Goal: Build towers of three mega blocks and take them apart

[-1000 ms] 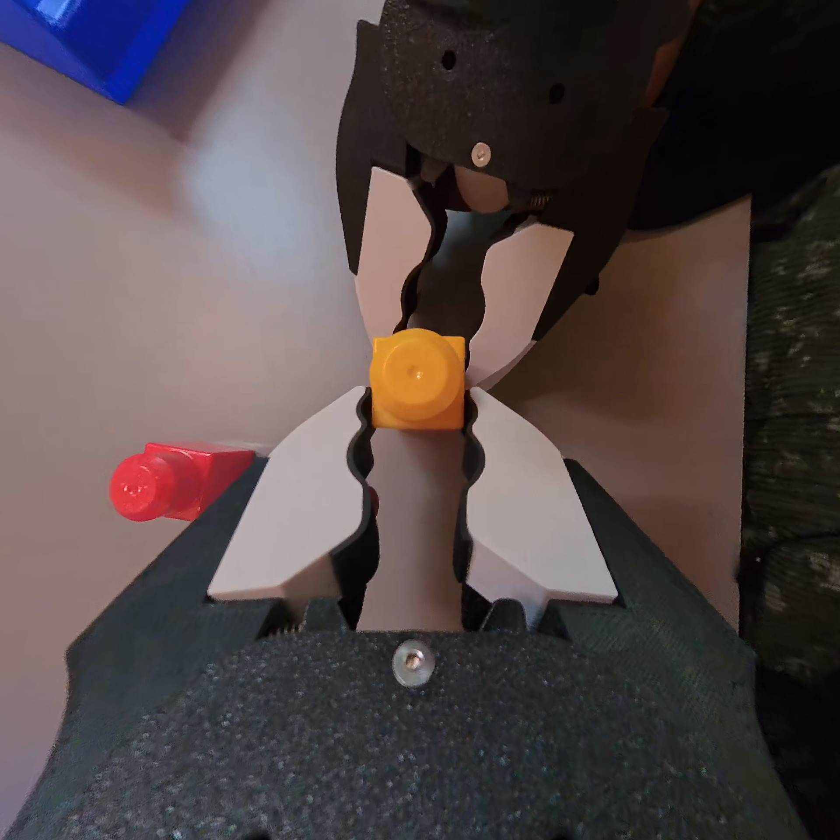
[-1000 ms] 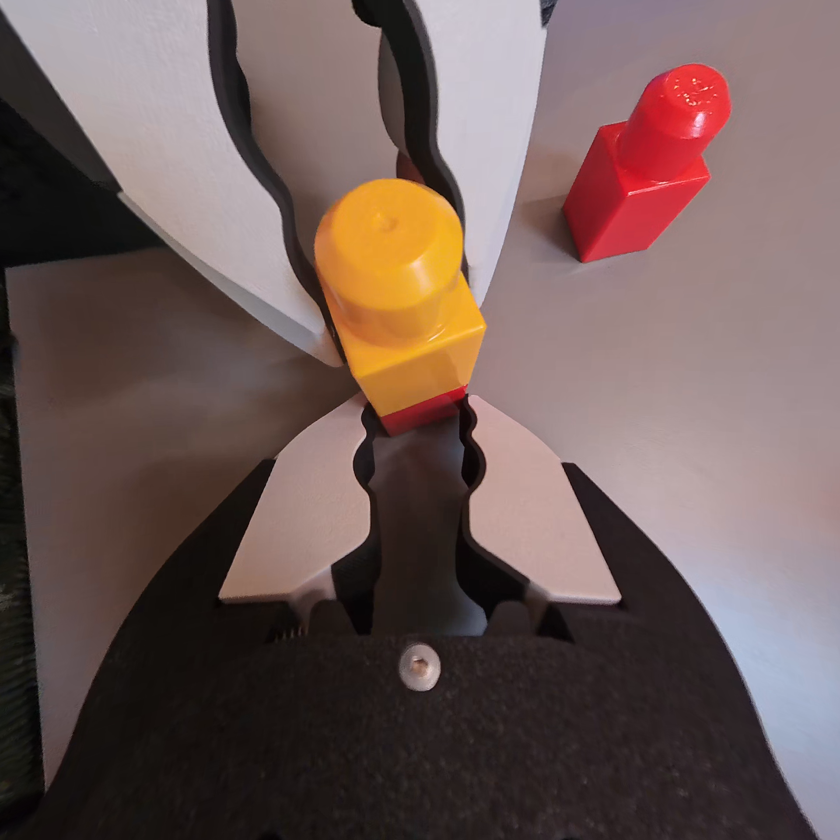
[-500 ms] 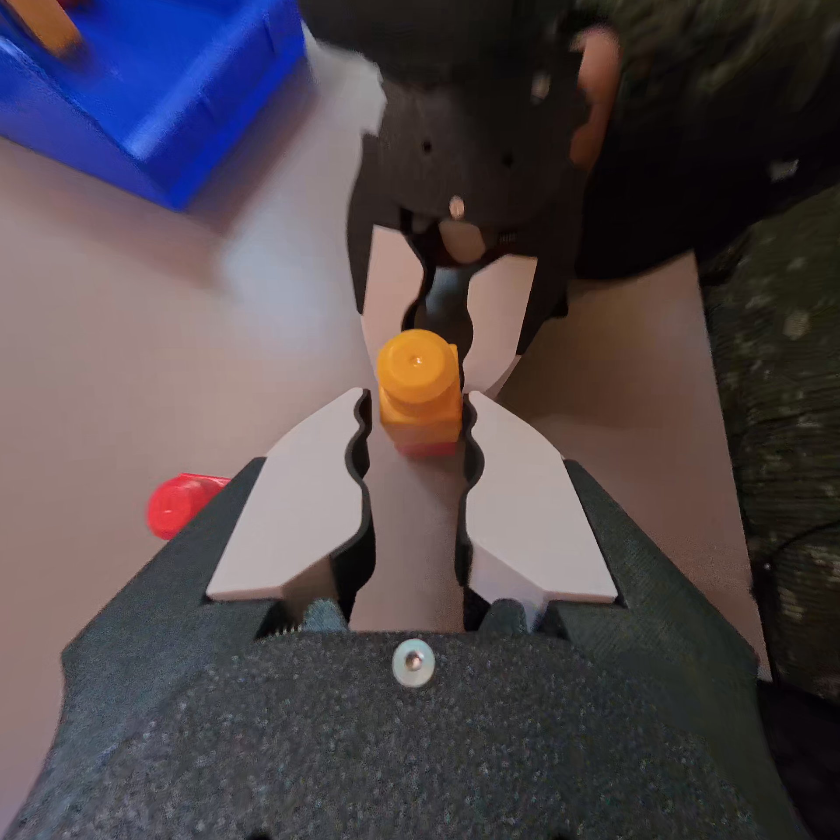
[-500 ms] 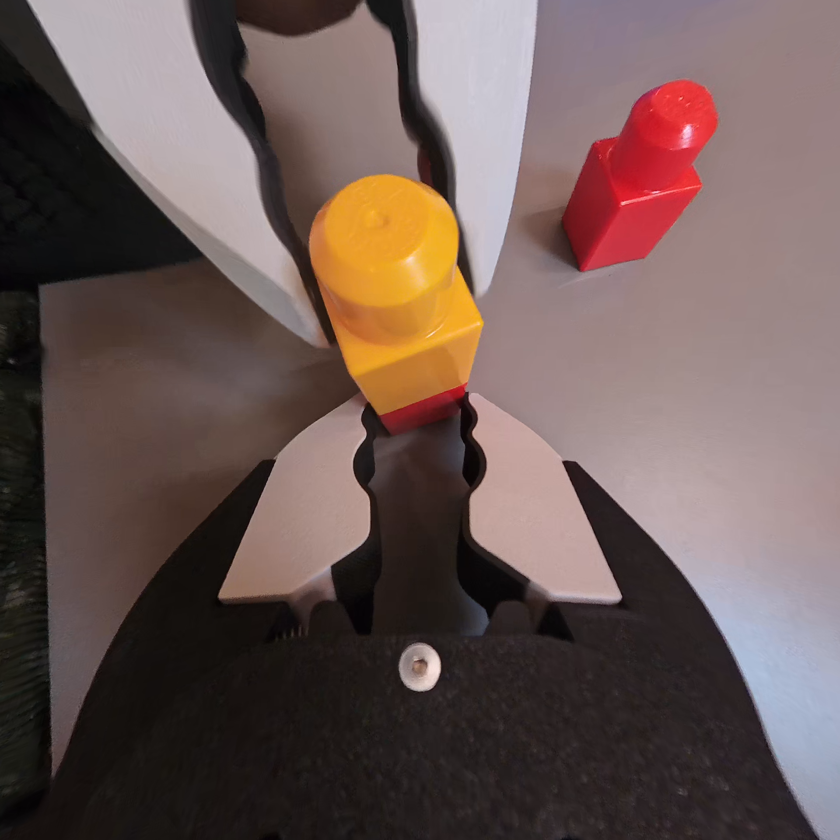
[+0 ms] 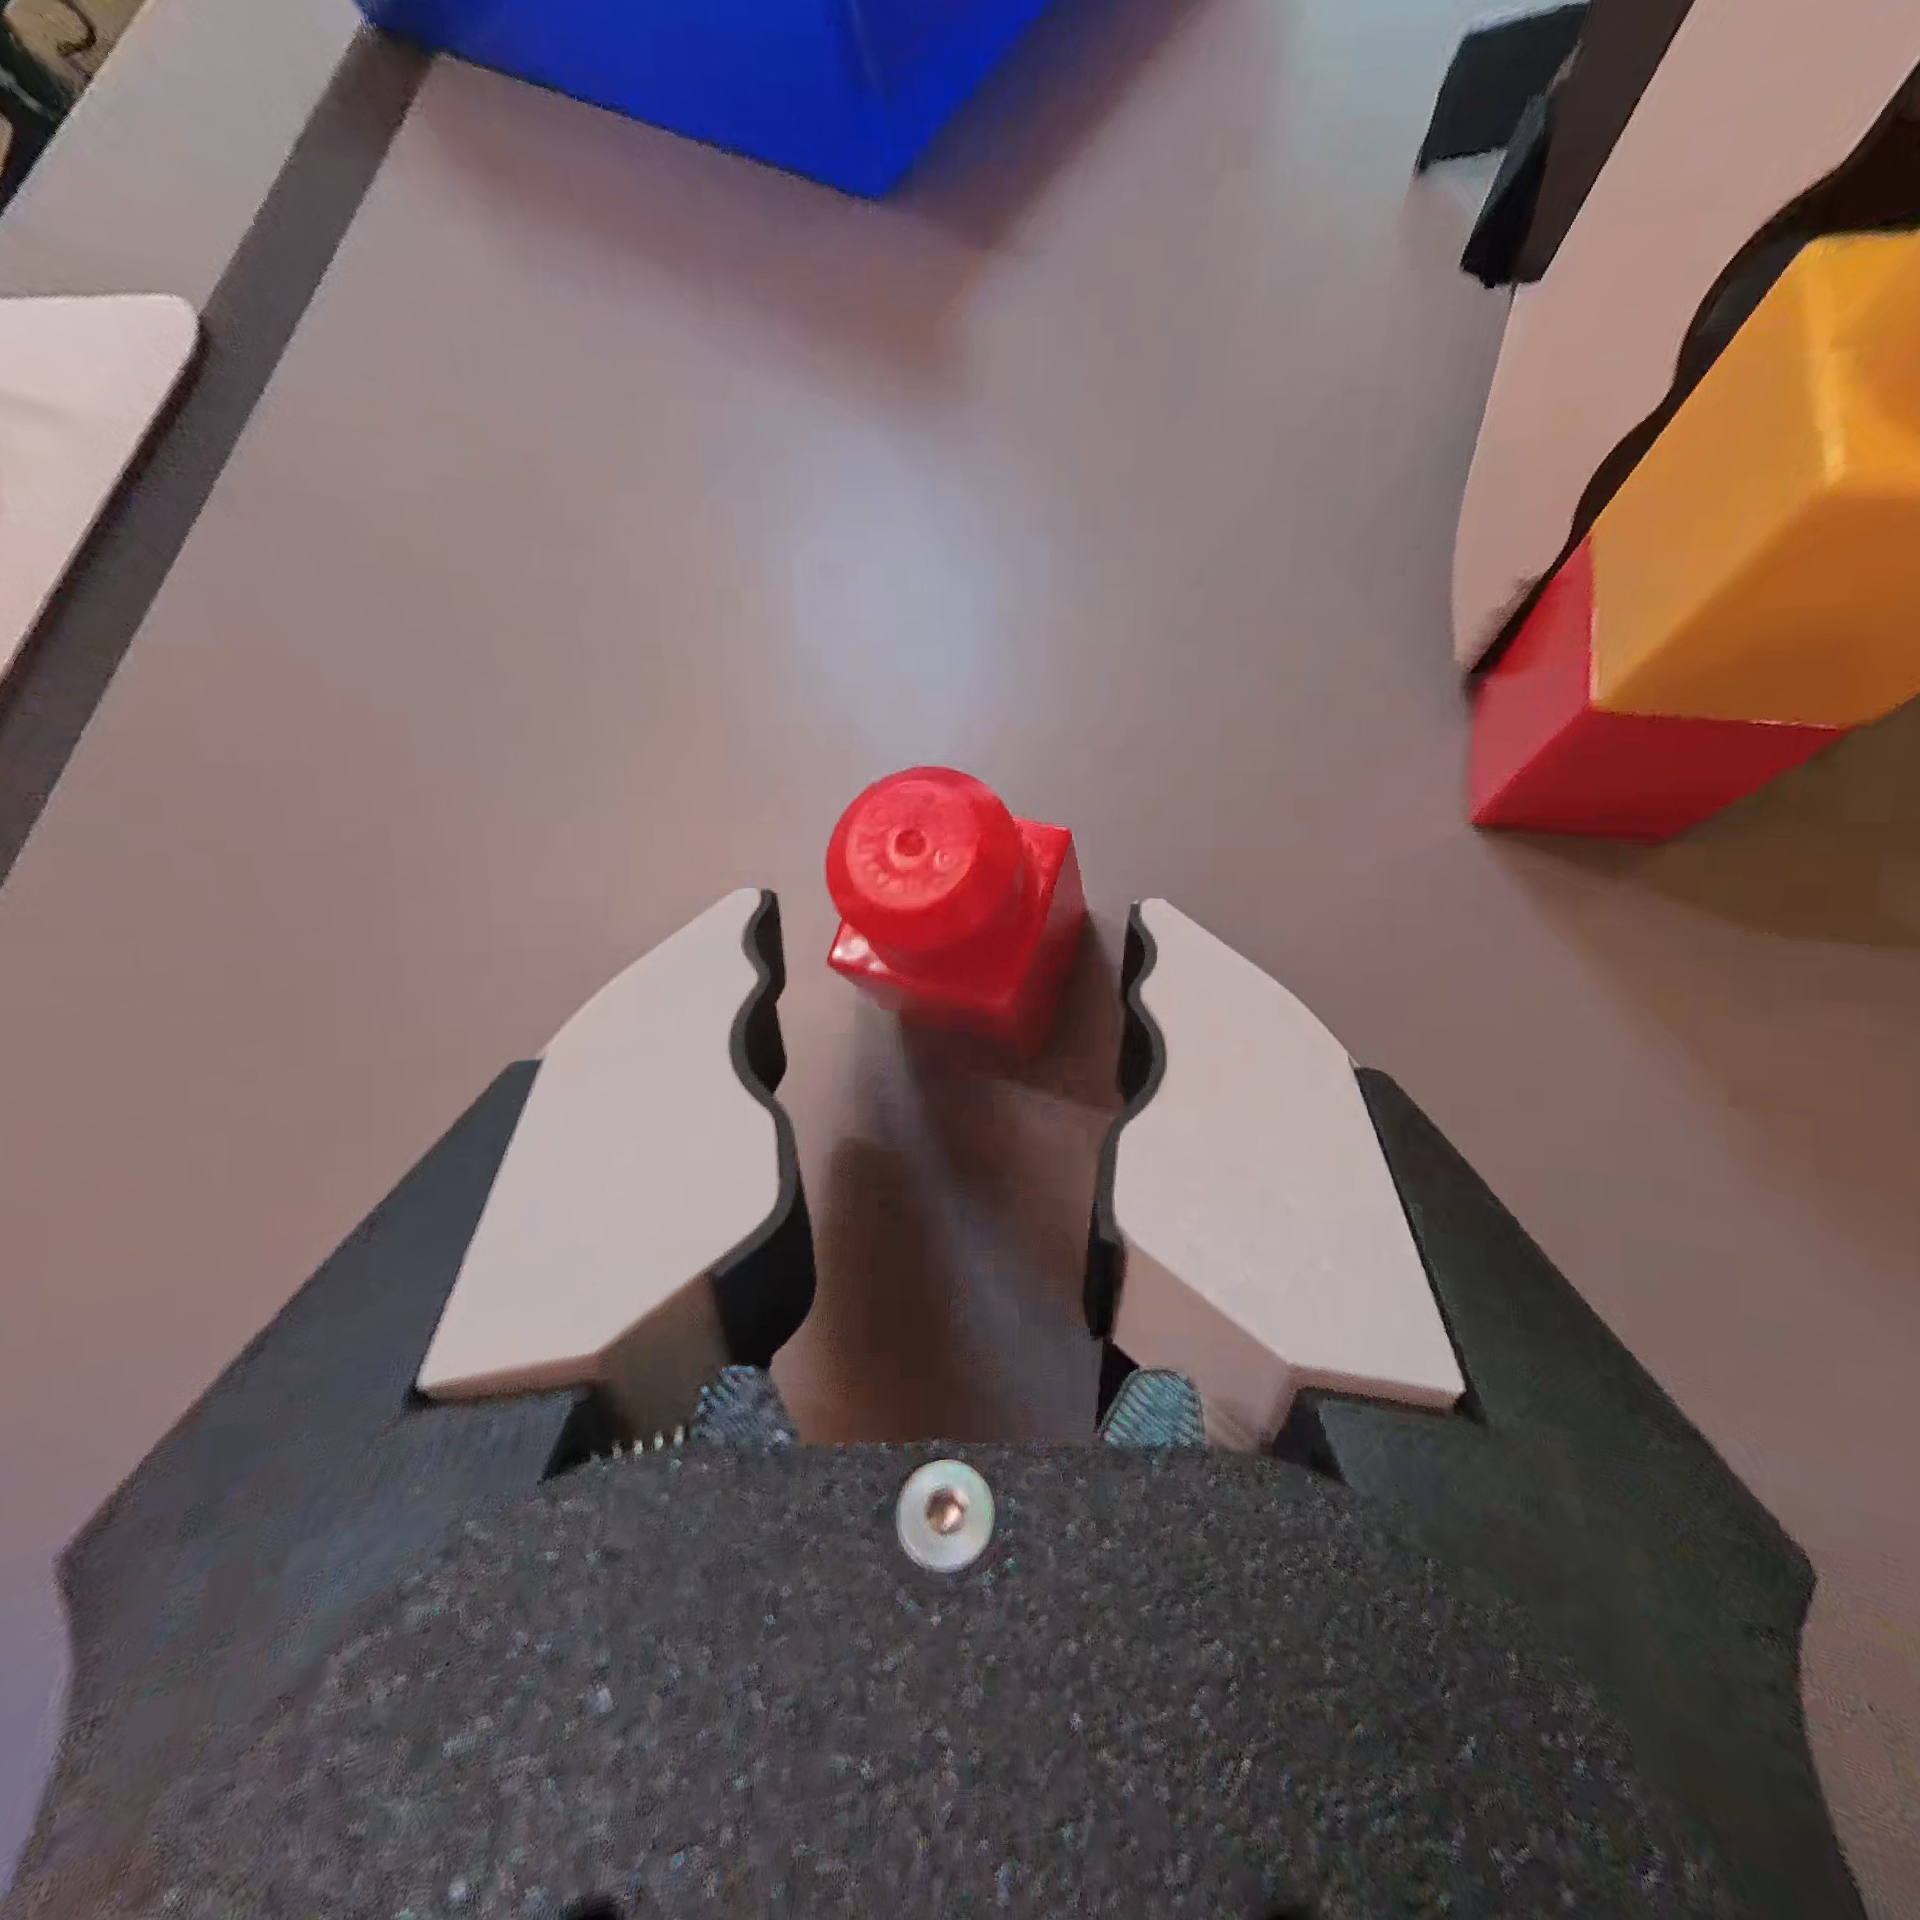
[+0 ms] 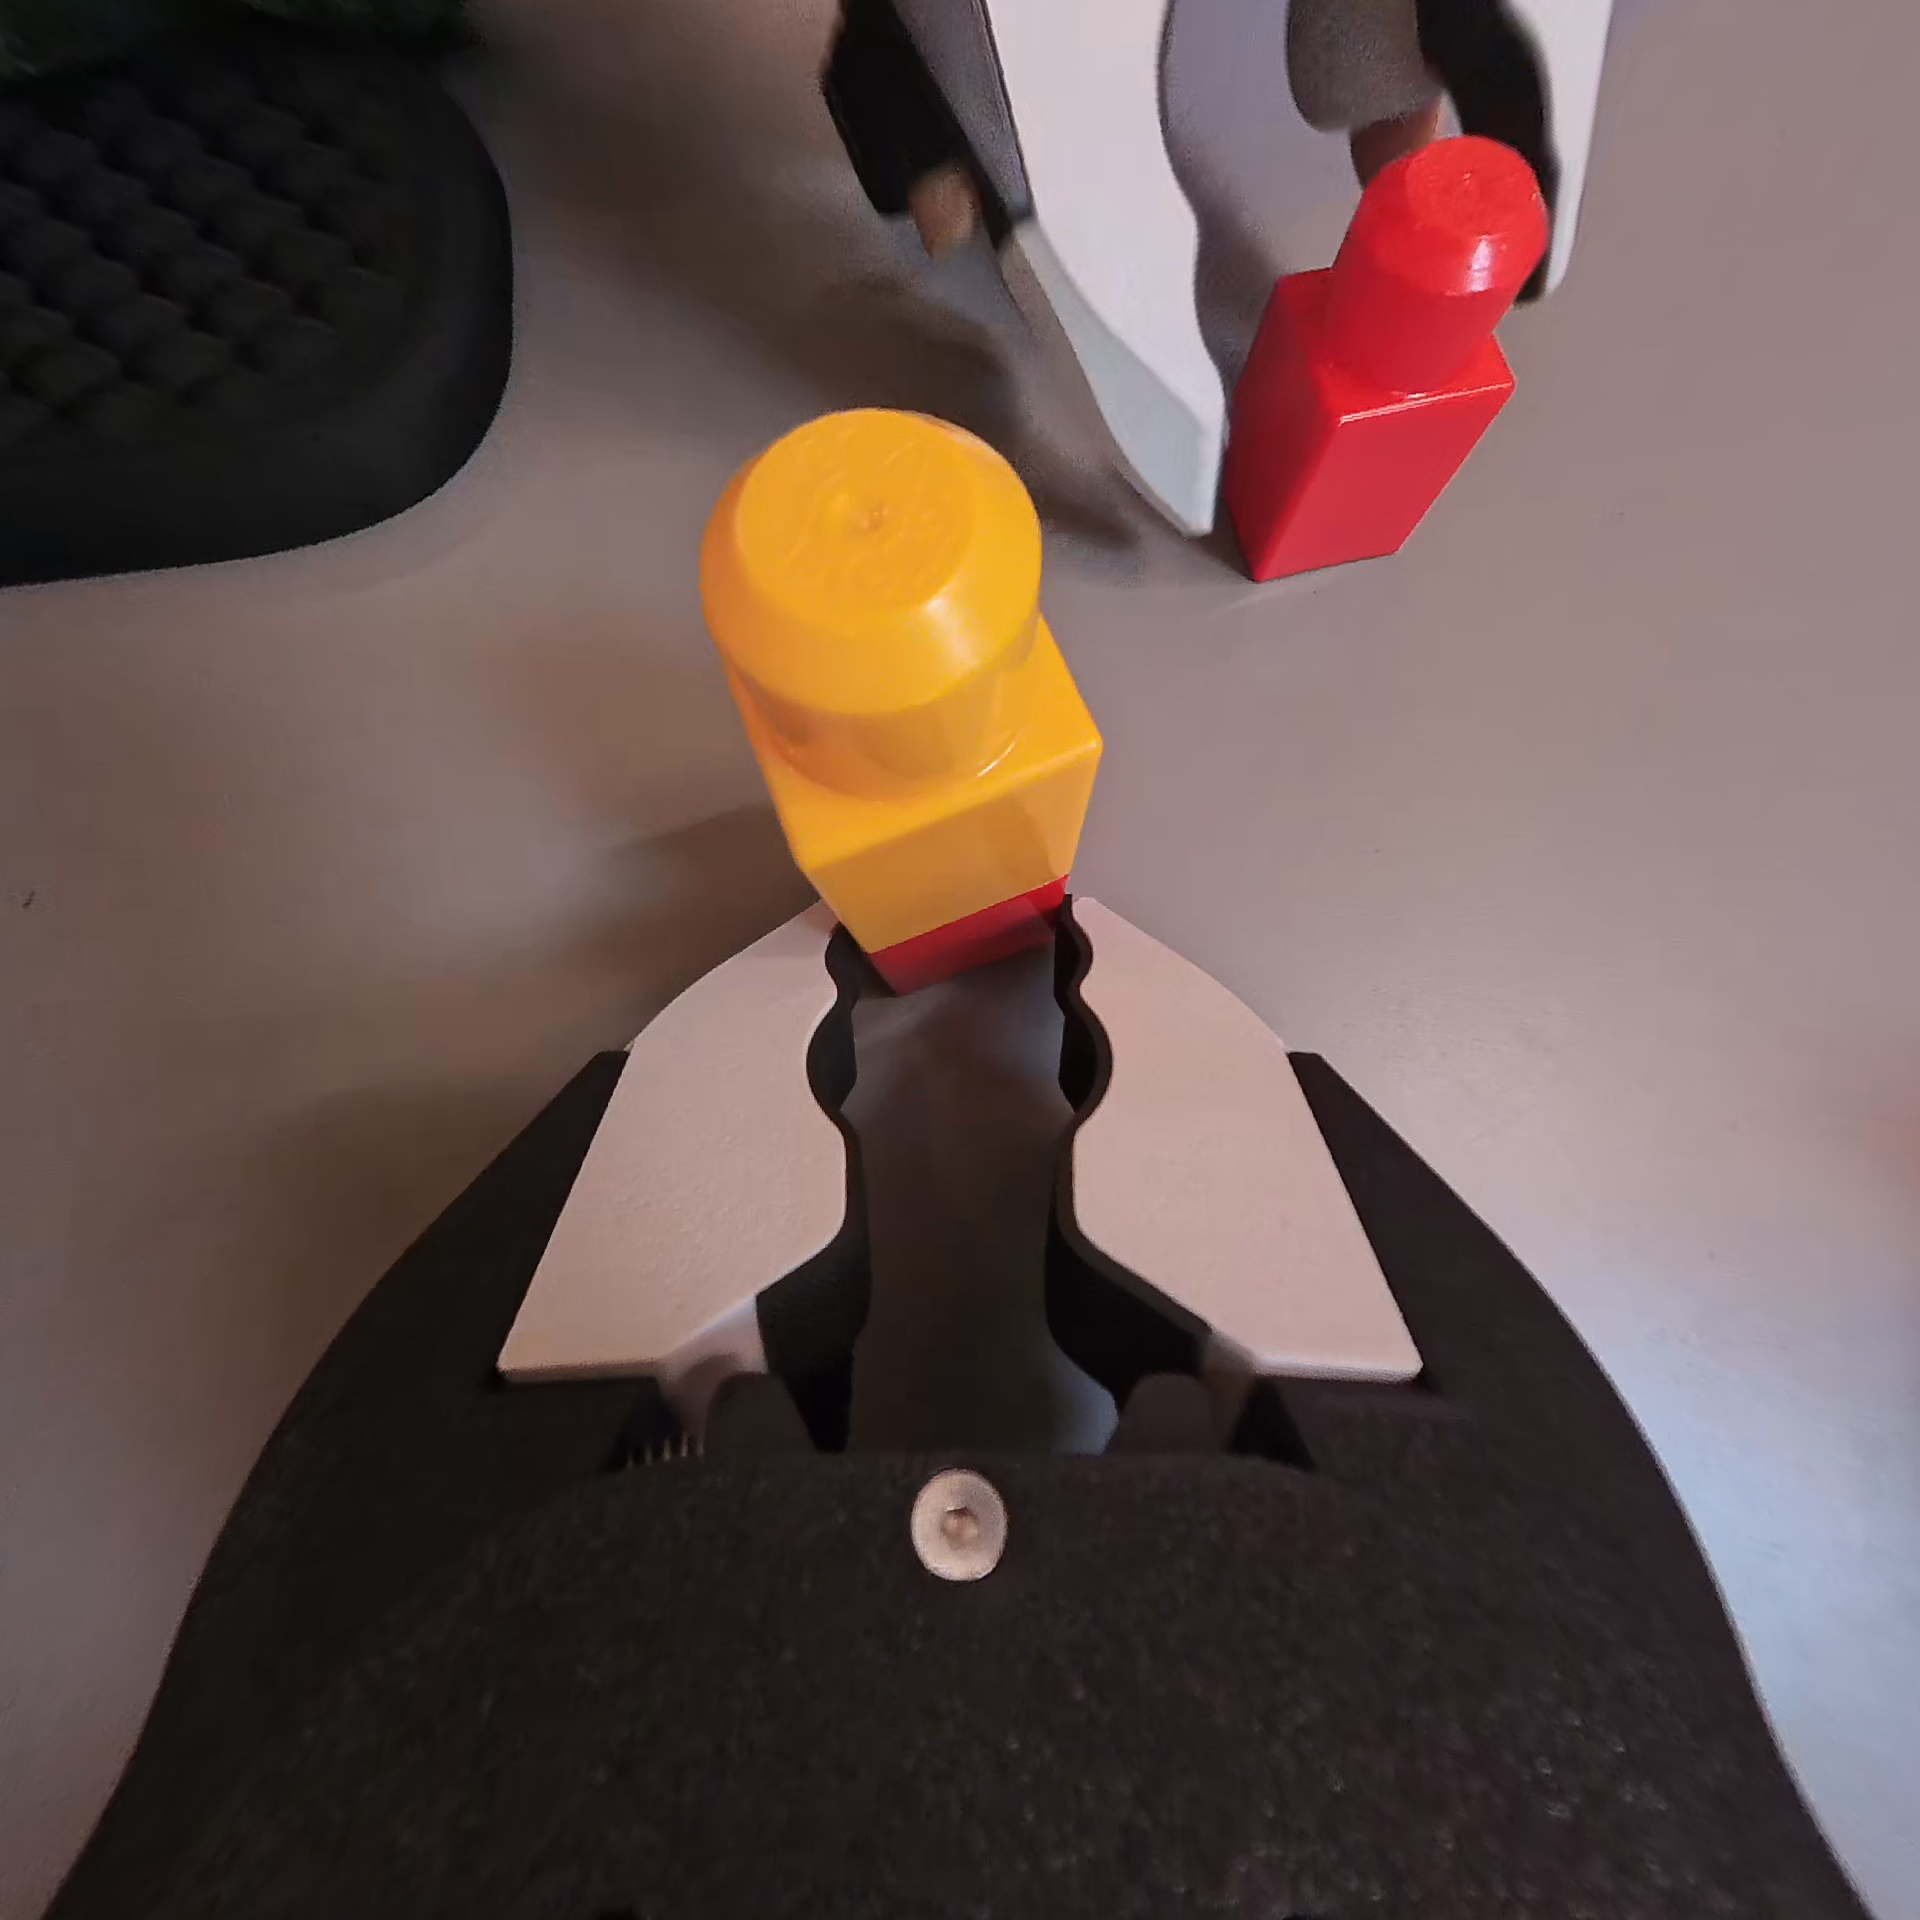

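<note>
Only left view shows blue bin (image 5: 727,73)

Our right gripper (image 6: 956,925) pinches the red base block (image 6: 961,945) of a two-block stack, its fingertips pressed against the block's two sides. An orange block (image 6: 904,707) sits plugged on top of that red one, its round stud leaning up and to the left. The stack rests on the grey table (image 6: 364,831). Farther back on the right we see a single red block (image 6: 1371,395) standing upright, with the left gripper (image 6: 1382,260) spread around it, one white finger (image 6: 1122,343) just beside its left side. A black textured pad (image 6: 208,312) lies at the upper left.
</note>
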